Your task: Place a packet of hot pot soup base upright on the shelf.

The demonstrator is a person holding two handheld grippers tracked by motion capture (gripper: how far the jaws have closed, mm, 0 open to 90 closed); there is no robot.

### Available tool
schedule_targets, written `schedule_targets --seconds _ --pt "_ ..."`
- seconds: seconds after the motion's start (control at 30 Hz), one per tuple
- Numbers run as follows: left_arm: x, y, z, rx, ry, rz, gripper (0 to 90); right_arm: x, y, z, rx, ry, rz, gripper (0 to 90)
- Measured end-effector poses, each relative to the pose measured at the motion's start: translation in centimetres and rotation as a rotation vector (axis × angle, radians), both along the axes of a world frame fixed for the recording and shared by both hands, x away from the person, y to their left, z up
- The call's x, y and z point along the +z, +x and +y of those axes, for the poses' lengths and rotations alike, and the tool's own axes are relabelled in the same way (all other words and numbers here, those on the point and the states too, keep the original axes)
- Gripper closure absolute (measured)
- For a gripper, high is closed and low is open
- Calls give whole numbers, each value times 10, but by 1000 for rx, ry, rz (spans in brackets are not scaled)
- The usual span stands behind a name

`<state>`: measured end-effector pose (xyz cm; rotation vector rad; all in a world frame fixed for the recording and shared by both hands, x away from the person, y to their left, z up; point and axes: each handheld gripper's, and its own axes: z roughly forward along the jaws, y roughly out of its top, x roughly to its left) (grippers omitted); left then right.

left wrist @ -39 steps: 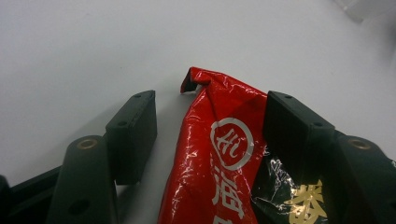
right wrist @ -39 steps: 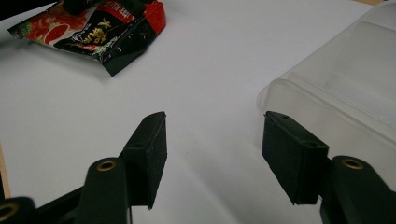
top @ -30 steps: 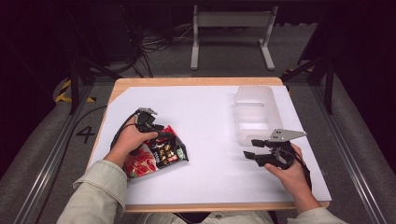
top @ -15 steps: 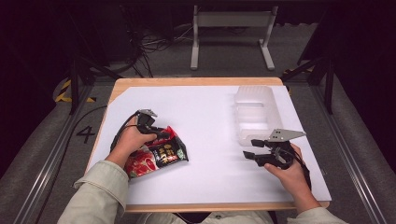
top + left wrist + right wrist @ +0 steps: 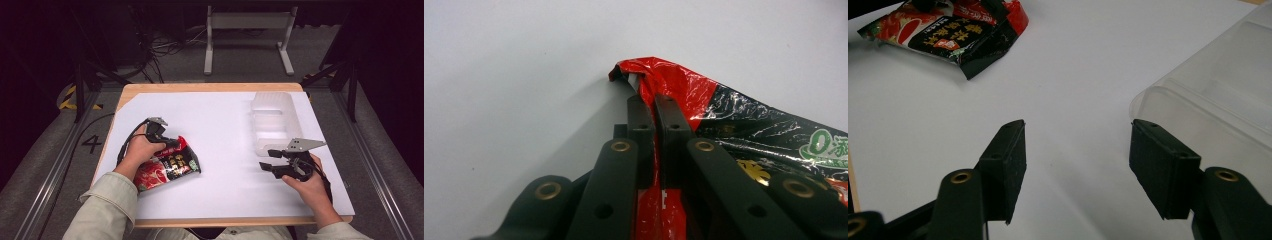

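A red and black snack bag [image 5: 167, 167] lies on the white sheet at the front left. My left gripper [image 5: 174, 143] is at the bag's upper edge. In the left gripper view its jaws [image 5: 654, 100] are shut on that crinkled red edge of the bag [image 5: 749, 125]. My right gripper [image 5: 266, 159] is at the front right, jaws wide open and pointing left, with nothing between them [image 5: 1075, 145]. From the right gripper view the bag [image 5: 948, 30] lies far off at the upper left.
A clear plastic container [image 5: 274, 120] stands at the back right, just beyond the right gripper, and its rounded corner [image 5: 1218, 95] is close to the right jaw. The white sheet [image 5: 220, 115] covers most of the wooden table. Frames and cables stand on the floor behind.
The left gripper has shifted a little with the bag's upper edge, and the bag now lies slightly flatter. The right gripper has hardly moved.
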<state>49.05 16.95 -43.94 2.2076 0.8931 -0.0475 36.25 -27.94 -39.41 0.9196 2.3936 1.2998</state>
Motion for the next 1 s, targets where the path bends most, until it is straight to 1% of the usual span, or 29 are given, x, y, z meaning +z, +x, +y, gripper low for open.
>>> schedule_targets --seconds 0.1,0.13,0.17,0.2,0.27,0.3,0.37,0.43,0.57,0.73,0.77,0.8,0.83,0.87,0.9,0.93,1.0 --pt "2 0 0 -6 8 -1 883 0 0 0 2 2 0 397" --pt "6 -1 1 -4 12 -1 883 0 0 -1 0 3 0 397" --pt "6 -1 1 -4 12 -1 884 0 0 -1 0 3 0 397" --pt "8 -3 2 -3 7 4 884 0 0 -1 -2 3 0 397" --pt "14 -4 4 -4 1 -7 885 0 0 -2 -5 4 0 397" --pt "18 -6 5 -3 -7 -1 886 0 1 -2 -5 6 0 397" --pt "26 -9 7 -3 -11 -5 887 0 1 -2 -3 4 1 397" --pt "31 -13 7 -9 -13 -17 888 0 1 -1 -2 3 0 397" --pt "38 -18 7 -23 -19 -34 889 2 0 -1 -4 7 -7 398" --pt "52 -25 12 -22 -51 -59 889 1 0 -2 -8 8 -6 399" --pt "54 -26 13 -26 -53 -62 889 2 0 -2 -6 17 0 399" --pt "57 -28 15 -24 -51 -73 889 2 0 -3 -3 28 3 399" --pt "60 -30 17 -23 -54 -81 890 3 0 -3 0 48 7 399" --pt "63 -32 18 -26 -53 -84 890 4 0 -3 1 59 7 399" --pt "66 -34 19 -24 -58 -95 890 5 0 -3 1 66 7 399" --pt "68 -35 19 -26 -64 -96 891 5 0 -3 1 70 6 399" --pt "73 -40 19 -28 -79 -115 891 6 0 -3 0 66 4 399"
